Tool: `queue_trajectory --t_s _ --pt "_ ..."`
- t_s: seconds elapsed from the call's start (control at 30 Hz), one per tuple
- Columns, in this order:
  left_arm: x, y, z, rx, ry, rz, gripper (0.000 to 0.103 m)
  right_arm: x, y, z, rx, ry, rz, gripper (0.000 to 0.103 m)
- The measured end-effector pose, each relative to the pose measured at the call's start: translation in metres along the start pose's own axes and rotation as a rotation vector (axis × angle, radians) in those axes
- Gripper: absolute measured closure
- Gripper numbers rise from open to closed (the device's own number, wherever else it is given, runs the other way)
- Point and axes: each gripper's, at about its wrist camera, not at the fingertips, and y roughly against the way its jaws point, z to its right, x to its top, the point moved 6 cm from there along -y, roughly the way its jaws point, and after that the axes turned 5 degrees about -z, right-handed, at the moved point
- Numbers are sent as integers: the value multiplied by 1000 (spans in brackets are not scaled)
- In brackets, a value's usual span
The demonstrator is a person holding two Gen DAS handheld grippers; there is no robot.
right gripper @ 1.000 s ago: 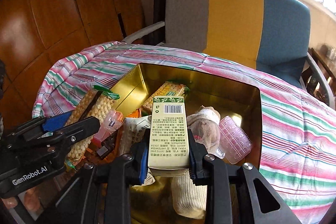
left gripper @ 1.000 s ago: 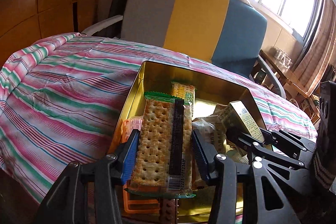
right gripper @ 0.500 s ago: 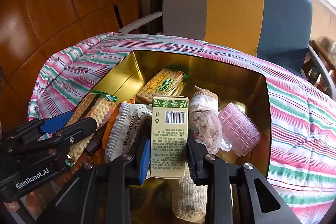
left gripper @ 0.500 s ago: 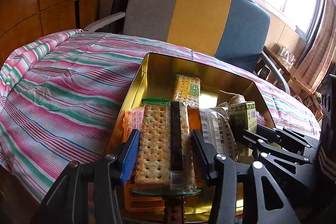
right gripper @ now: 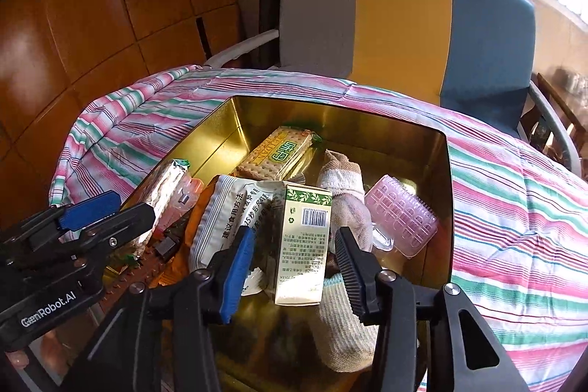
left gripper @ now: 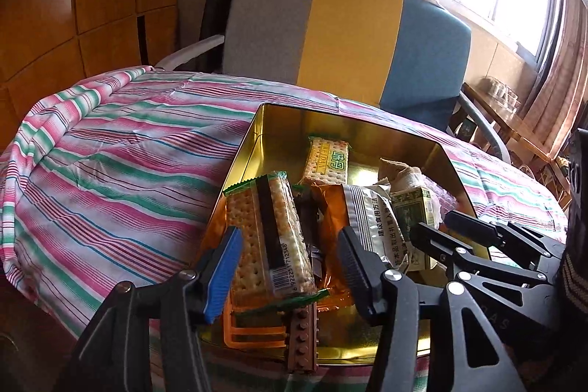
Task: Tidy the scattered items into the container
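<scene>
A gold tin (left gripper: pixel 349 120) (right gripper: pixel 330 109) sits on the striped cloth, filled with snacks and small items. My left gripper (left gripper: pixel 289 232) hovers over its near left corner, jaws opening. A clear cracker packet (left gripper: pixel 268 234) lies between them, leaning left, with a gap at the right pad. In the right wrist view my right gripper (right gripper: pixel 294 234) is also opening. A green and cream box (right gripper: pixel 301 245) stands tilted in the tin between its pads, with a gap on each side. Each gripper shows in the other's view: the left gripper (right gripper: pixel 106 212) and the right gripper (left gripper: pixel 441 225).
Also in the tin are a second cracker packet (right gripper: pixel 277 151), a white sachet (right gripper: pixel 228 212), a rolled sock (right gripper: pixel 343 197), a pink brush (right gripper: pixel 400 215), an orange frame (left gripper: pixel 253 329) and a brown brick strip (left gripper: pixel 303 340). A grey, yellow and blue chair (left gripper: pixel 349 35) stands behind the table.
My right jaws have spread off the green box, which now rests in the tin. My left jaws have widened and the cracker packet has tipped left.
</scene>
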Motion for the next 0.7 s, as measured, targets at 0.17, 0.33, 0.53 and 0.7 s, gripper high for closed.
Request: queue_trajectory --t_s 0.17,0.33,0.53,0.7 --pt "-12 12 8 19 1 14 40 -9 12 -1 -35 2 16 45" --pt "-27 25 15 69 -6 24 38 -21 30 -3 -93 1 44 38" --pt "-49 34 18 102 -4 2 37 -39 48 6 -132 -35 67 22" --pt "-66 41 20 158 -2 -11 37 -54 62 14 -172 -78 78 6"
